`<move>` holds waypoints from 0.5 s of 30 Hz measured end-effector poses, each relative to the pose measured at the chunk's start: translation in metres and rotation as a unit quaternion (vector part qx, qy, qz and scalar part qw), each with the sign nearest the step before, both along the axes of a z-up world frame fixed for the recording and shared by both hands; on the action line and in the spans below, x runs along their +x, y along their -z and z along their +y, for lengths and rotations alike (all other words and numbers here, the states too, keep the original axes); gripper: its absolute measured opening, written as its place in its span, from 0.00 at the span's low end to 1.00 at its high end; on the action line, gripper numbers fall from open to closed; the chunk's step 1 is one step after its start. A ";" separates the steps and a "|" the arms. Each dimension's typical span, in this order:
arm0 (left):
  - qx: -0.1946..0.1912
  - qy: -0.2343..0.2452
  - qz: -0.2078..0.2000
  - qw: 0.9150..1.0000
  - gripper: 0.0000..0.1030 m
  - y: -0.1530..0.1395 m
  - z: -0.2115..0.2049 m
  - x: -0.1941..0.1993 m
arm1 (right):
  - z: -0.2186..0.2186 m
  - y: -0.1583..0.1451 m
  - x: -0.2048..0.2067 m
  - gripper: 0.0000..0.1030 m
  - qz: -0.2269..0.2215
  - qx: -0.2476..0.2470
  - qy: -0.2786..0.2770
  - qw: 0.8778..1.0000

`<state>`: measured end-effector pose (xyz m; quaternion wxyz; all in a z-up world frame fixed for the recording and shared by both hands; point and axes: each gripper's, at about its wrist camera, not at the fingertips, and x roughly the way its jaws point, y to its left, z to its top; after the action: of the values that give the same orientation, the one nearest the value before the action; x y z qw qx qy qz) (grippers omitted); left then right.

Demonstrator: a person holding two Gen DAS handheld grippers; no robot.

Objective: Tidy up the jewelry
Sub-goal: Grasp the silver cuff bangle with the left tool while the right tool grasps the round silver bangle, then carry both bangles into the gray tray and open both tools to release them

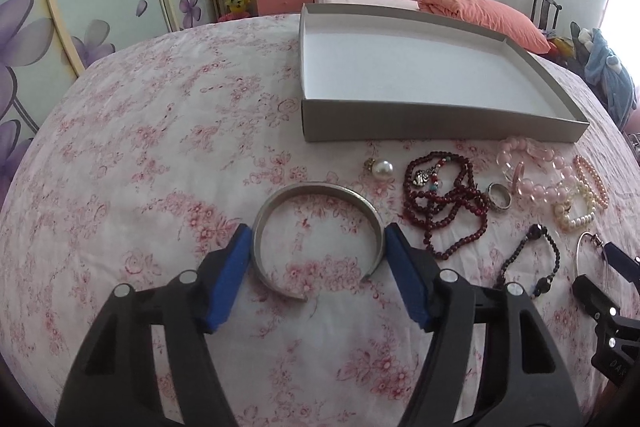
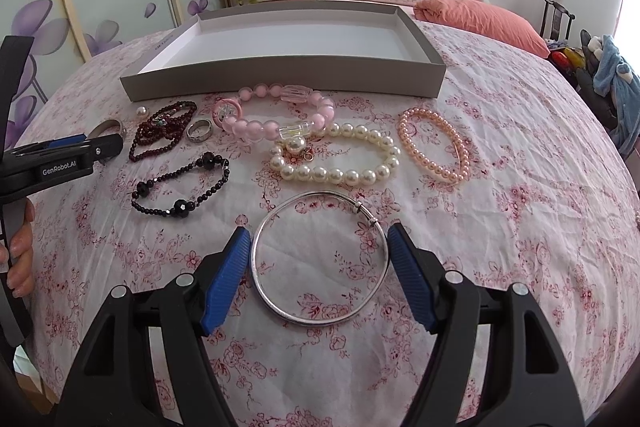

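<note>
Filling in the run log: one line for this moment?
left tool: open around silver cuff | right tool: open around thin bangle | gray tray: empty

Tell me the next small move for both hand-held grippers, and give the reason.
Probably close both. The left hand-held gripper stands open with its blue pads on either side of the open silver cuff, and the right hand-held gripper likewise brackets the thin silver bangle. Both pieces lie on the floral sheet; the grey box holds nothing yet.
</note>
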<state>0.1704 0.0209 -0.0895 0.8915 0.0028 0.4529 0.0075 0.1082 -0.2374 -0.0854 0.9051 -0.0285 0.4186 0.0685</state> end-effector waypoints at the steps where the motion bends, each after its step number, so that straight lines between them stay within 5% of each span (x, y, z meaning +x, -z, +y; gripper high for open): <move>1: -0.001 0.001 0.000 1.000 0.64 0.000 0.001 -0.002 | 0.000 0.000 -0.001 0.68 -0.001 0.000 0.000 1.000; 15: -0.009 0.012 -0.044 0.999 0.64 -0.018 -0.002 -0.036 | -0.001 -0.019 -0.013 0.68 -0.056 0.021 -0.006 0.998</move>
<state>0.1343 0.0192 -0.0713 0.9104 0.0000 0.4136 -0.0075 0.0955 -0.2384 -0.0663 0.9270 -0.0154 0.3659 0.0814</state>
